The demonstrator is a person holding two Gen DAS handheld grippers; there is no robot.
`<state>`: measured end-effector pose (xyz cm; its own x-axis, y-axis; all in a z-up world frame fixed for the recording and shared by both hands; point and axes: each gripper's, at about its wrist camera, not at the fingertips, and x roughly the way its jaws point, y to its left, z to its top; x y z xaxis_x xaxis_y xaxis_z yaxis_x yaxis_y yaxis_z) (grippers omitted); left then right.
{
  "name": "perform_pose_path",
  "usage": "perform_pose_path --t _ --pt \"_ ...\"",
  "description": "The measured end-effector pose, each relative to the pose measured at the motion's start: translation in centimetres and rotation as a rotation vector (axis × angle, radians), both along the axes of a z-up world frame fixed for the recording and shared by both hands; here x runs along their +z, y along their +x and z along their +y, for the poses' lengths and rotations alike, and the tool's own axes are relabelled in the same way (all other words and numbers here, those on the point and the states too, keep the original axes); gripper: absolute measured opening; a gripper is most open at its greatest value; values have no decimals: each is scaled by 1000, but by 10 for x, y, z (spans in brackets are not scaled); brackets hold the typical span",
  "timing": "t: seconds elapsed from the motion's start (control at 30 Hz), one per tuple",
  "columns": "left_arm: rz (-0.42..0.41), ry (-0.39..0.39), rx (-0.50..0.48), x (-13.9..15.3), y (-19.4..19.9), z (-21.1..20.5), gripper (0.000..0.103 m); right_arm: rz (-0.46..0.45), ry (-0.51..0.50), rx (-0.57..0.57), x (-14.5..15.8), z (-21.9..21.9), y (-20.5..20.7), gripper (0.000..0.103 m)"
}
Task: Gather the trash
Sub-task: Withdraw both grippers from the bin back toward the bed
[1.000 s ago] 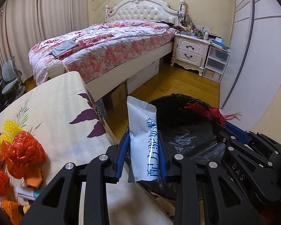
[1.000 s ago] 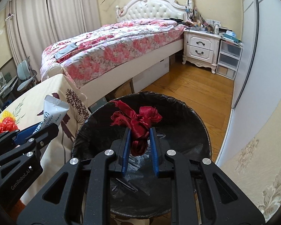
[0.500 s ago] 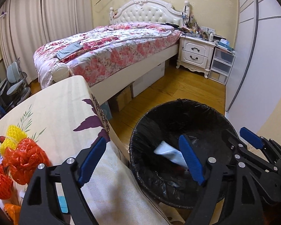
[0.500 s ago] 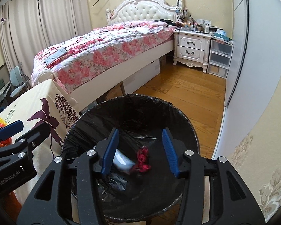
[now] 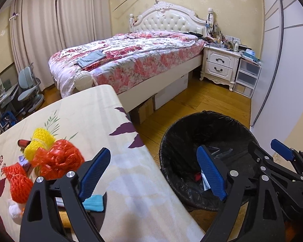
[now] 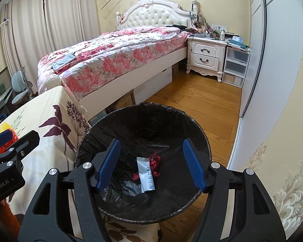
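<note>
Hovering over a black-lined trash bin (image 6: 200, 141), the right gripper (image 6: 151, 163) has just been opening and now stands spread with nothing between its jaws. A second ago it pinched a red ribbon (image 6: 154, 162); that ribbon now lies on the bin floor, touching a white sachet (image 6: 145, 176). The left gripper (image 5: 155, 173), which had held that sachet, has also just been opening and is empty, straddling the table edge (image 5: 147, 159) and the bin rim. Both drops look done. More trash waits on the table: orange mesh (image 5: 56, 161) and yellow mesh (image 5: 40, 145). Beyond the bin, bare wooden floor (image 6: 202, 102) gives free room before the bed (image 6: 111, 60)
</note>
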<state>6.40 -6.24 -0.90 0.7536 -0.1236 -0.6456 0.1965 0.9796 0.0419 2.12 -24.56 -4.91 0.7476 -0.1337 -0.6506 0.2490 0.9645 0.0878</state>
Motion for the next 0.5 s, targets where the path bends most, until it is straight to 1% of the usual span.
perform_pose_path --t 0.27,0.5 --pt "-7 -12 65 10 -26 40 87 -11 6 69 13 30 -14 64" --pt "-7 11 138 11 -55 81 87 -14 7 167 20 68 -28 64"
